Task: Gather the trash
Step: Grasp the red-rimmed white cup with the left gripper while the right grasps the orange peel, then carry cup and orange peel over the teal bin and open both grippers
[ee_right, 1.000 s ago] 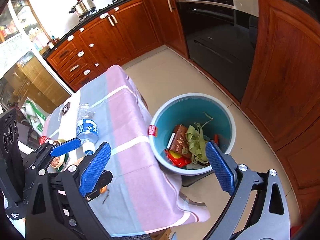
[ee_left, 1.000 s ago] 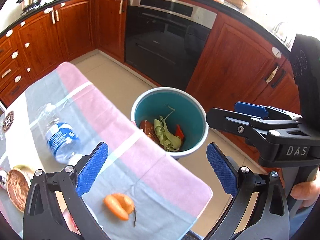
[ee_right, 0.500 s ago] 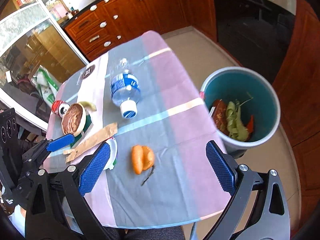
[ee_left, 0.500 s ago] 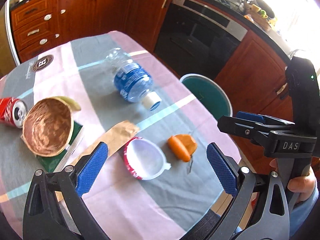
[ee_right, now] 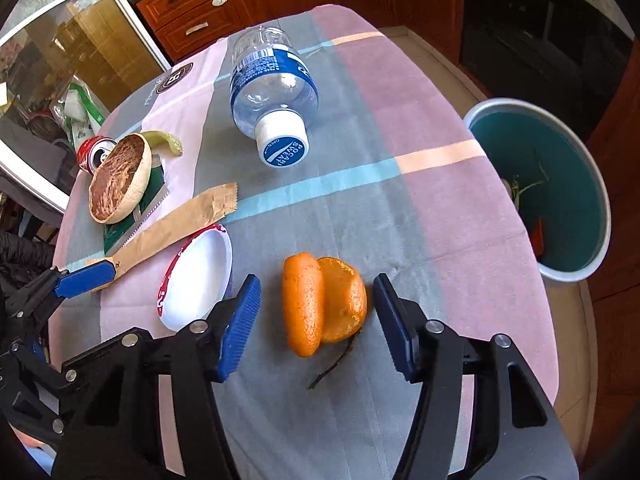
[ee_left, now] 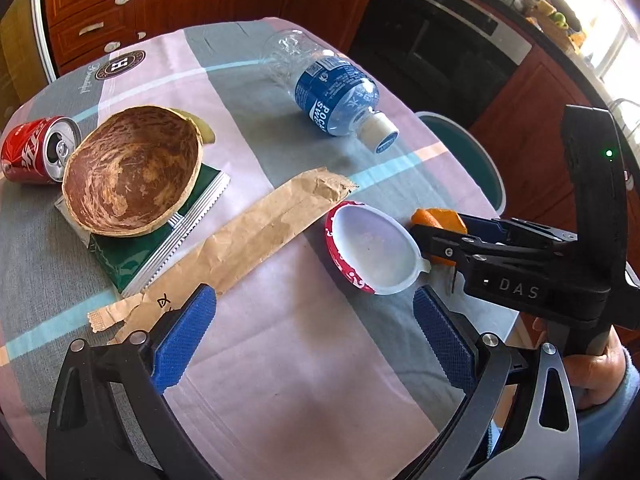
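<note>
Right hand-held gripper (ee_right: 316, 322): jaws just closing, blue pads either side of the orange peel (ee_right: 324, 308), not yet pressing it. Peel lies on the cloth-covered counter (ee_right: 420, 200), near the edge facing the teal bin (ee_right: 560, 272). Left hand-held gripper (ee_left: 312, 336): jaws apart, nothing between them, above the cloth. Also on the counter: 1 plastic bottle (ee_left: 332, 88), 1 white cup (ee_left: 372, 252), 1 paper strip (ee_left: 256, 236), 1 brown shell (ee_left: 132, 172), 1 red can (ee_left: 28, 150).

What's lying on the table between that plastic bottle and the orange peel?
Nothing but bare tablecloth, crossed by a light blue stripe. The right wrist view shows it best: the bottle lies farther away with its cap toward the orange peel.
</note>
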`<state>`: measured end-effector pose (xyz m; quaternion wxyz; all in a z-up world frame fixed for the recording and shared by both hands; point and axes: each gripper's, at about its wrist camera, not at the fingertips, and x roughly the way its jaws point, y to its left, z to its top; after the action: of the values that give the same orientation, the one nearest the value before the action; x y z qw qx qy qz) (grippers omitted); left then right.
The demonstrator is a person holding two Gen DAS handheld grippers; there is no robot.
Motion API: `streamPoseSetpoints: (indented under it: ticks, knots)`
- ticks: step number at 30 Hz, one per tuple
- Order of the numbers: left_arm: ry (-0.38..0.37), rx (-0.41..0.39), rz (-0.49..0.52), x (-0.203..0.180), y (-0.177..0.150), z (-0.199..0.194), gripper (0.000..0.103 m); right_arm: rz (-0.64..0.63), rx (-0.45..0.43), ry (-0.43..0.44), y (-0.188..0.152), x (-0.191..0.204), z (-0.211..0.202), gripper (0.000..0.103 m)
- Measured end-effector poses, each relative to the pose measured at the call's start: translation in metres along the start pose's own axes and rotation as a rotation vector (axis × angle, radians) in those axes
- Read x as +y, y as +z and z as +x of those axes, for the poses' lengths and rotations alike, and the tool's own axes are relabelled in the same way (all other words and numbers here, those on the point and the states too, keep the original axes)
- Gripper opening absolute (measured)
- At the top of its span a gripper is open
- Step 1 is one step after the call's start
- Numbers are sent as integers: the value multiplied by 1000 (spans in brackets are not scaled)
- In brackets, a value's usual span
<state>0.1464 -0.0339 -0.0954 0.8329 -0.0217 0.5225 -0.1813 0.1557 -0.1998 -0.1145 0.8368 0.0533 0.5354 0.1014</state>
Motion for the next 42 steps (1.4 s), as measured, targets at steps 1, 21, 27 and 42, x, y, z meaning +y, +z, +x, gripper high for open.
streamPoseSetpoints:
  ticks: [1,21,27,42]
  knots:
    - [-3,7,4,-2,1,3,99,-11,4,-6,-1,1,1,29]
    - [-1,57,-36,-41,23,39,62,151,-9,160,-16,-57,-15,24]
    - [29,37,16,-51,16,28,61,159,-14,182,-18,-61,-16,24]
    - [32,-17,144,-98,23,4,62,175,-99,185,-16,-79,-58,24]
